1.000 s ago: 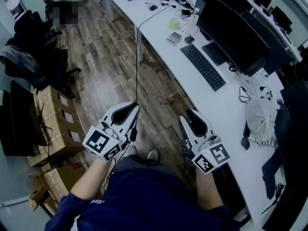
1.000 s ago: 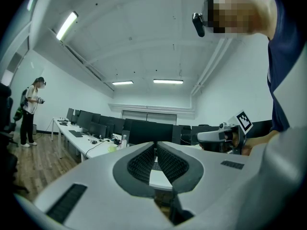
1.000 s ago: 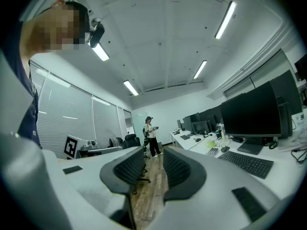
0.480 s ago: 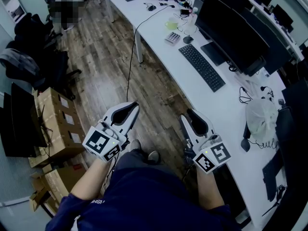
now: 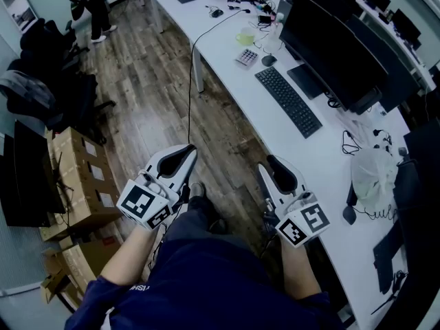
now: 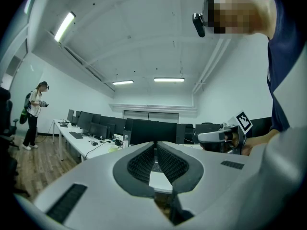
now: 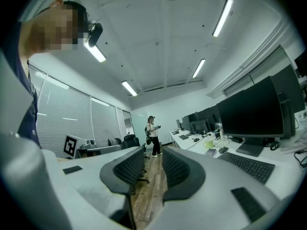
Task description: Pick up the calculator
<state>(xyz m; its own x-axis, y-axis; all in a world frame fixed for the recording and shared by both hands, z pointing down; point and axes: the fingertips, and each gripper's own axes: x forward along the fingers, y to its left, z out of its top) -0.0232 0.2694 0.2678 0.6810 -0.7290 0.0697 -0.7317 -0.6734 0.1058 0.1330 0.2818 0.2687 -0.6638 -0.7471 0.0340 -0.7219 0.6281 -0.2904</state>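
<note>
Claws both empty: right claw [image 5: 267,162] parted, left claw [image 5: 190,150] almost closed. Calculator [image 5: 247,56] lies on bench [image 5: 302,150] just past keyboard's [image 5: 289,102] far end, well away. Best approach: walk closer, hold right claw level, straddle calculator's narrow sides.

Long white bench [image 5: 313,160] along the right side, over a wooden floor [image 5: 158,95]. Carries a green cup [image 5: 246,36] far off, then a calculator [image 5: 247,56] with a dark mouse [image 5: 268,60] just beside it, then a black keyboard [image 5: 289,101] in front of big dark screens [image 5: 330,47]. Nearer, a white bag [image 5: 375,170] and another mouse [image 5: 349,214]. On the floor, brown boxes [image 5: 75,177].
</note>
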